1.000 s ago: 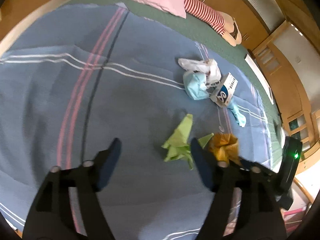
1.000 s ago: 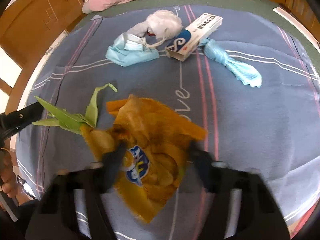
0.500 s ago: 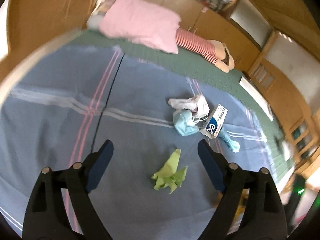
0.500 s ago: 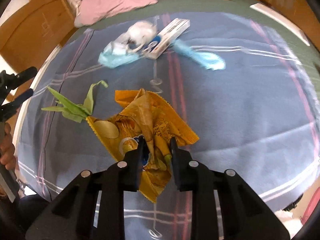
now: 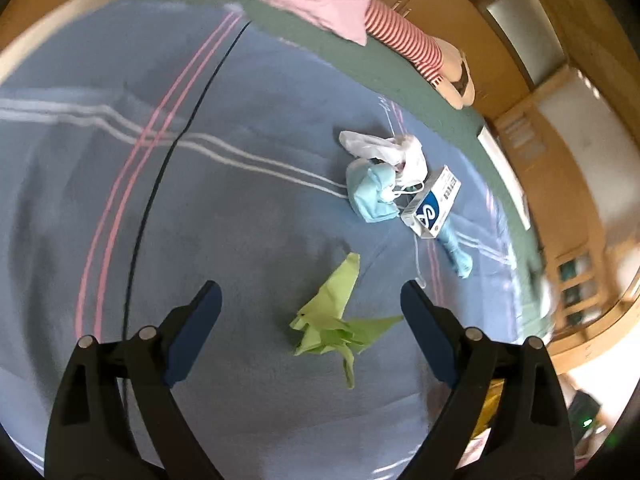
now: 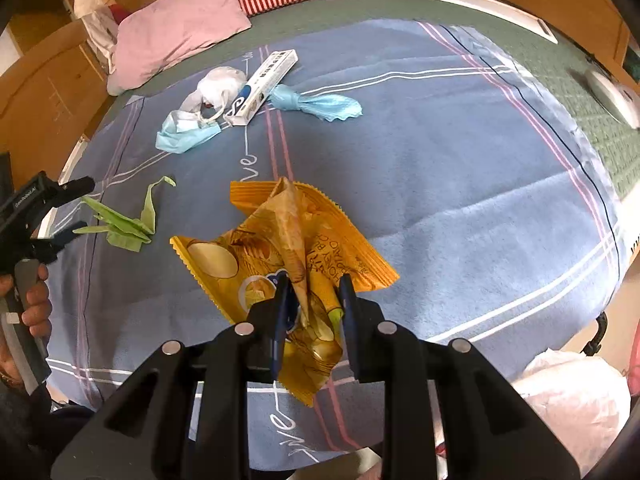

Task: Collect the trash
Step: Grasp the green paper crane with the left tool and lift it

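At the lower centre of the right wrist view, the right gripper (image 6: 312, 300) has its jaws pinched narrow on one yellow snack bag (image 6: 280, 248). At lower right shows one white bag (image 6: 576, 388), its contents hidden. On the blanket (image 6: 460, 200) lie one green paper (image 5: 336, 320), one mask (image 6: 186, 136), one box (image 6: 262, 86). The left gripper (image 5: 312, 312) stands wide around the paper, untouching.

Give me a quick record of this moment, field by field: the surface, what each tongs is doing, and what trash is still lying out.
surface: blue blanket
right tongs: shut on yellow snack wrapper
left tongs: open, jaws just widened, above green paper
trash left: blue mask, white plastic bag, toothpaste box, blue glove
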`<action>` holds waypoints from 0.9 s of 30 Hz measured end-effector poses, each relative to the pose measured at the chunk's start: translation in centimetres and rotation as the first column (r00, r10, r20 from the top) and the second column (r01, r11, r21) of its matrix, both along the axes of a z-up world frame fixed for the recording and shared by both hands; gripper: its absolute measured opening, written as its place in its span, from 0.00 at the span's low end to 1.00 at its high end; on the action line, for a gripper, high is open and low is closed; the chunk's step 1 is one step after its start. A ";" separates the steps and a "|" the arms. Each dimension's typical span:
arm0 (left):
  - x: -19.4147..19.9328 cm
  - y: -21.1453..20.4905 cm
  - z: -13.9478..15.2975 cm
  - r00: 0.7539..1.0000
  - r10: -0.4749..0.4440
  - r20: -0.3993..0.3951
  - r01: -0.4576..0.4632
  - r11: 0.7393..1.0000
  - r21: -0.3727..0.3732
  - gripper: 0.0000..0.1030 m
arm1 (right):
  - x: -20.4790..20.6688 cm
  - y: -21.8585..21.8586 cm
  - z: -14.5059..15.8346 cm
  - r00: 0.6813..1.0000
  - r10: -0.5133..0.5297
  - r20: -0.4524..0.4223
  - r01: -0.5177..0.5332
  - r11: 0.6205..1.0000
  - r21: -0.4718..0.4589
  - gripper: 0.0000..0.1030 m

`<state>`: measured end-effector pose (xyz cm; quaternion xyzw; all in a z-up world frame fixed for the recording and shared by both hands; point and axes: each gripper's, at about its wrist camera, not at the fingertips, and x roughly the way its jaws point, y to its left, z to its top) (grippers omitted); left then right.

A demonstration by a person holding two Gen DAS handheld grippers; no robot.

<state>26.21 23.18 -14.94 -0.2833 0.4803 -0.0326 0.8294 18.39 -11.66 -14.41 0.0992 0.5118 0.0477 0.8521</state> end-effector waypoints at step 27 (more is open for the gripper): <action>-0.8 -8.5 0.5 0.964 -0.267 -0.008 0.243 0.863 0.444 0.23 | -0.8 2.5 -0.3 0.999 0.051 -0.002 -0.052 0.998 -0.038 0.25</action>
